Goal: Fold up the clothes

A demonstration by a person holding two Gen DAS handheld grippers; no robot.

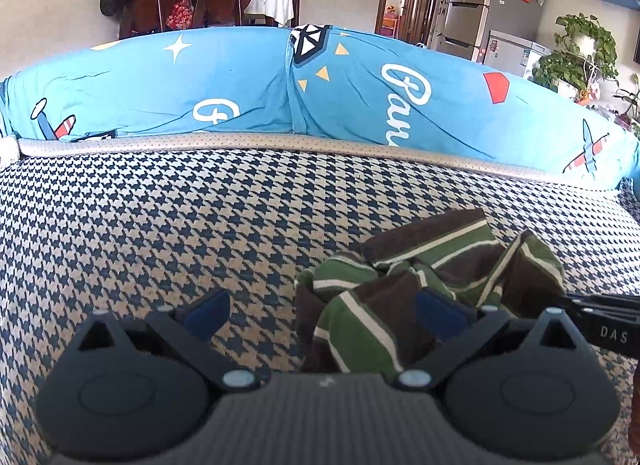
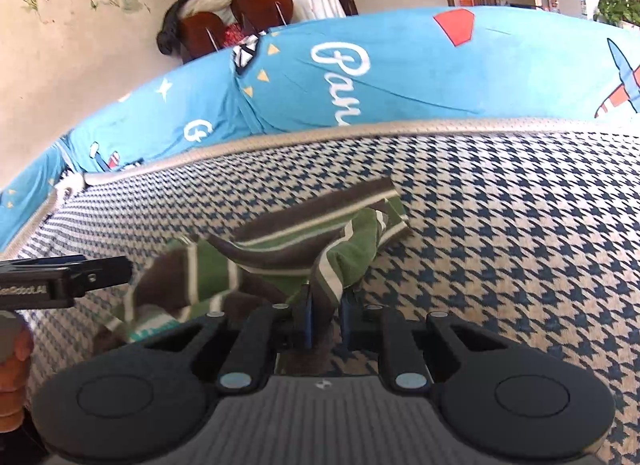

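The striped garment (image 1: 424, 277) lies bunched, not folded, on the houndstooth sofa seat (image 1: 160, 225), the right gripper (image 2: 325, 317) pinched on a fold, the left gripper (image 1: 320, 313) spread wide, holding nothing.

Houndstooth sofa (image 1: 160, 217) — blue cushions (image 1: 400, 85), fridge (image 1: 468, 1) behind.

Both views are bright with daylight, perhaps from a window behind the cameras. The blue sheet (image 1: 248, 81) is evenly lit, without glare. Fisheye distortion bows the cushion's edge (image 1: 280, 143) and darkens the corners. The striped garment (image 2: 208, 285) smears with motion blur in the right view; shadows stay soft.
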